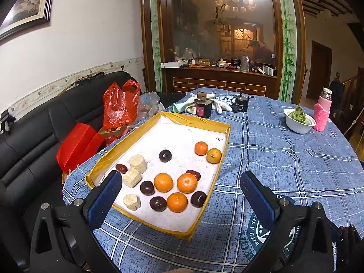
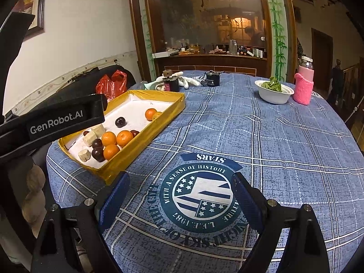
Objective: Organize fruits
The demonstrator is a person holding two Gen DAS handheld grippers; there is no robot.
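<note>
left gripper (image 1: 180,190) agape, empty, over tray (image 1: 157,116) near edge | right gripper (image 2: 179,195) agape, empty | oranges (image 1: 163,182) likely light, soft-skinned, rollable; pinch gently across middle

- Left gripper (image 1: 180,196) spread wide, empty, hovering over near end of yellow-rimmed tray (image 1: 195,119).
- In tray: five oranges (image 1: 163,182), dark plums (image 1: 165,155), pale cut chunks (image 1: 137,163), small red dates (image 1: 121,168).
- Beyond tray on blue plaid tablecloth (image 1: 284,159): dark jar (image 1: 203,108), white bowl of greens (image 1: 299,121), pink bottle (image 1: 323,109).
- Red plastic bag (image 1: 119,105) on black sofa (image 1: 34,136), at left.
</note>
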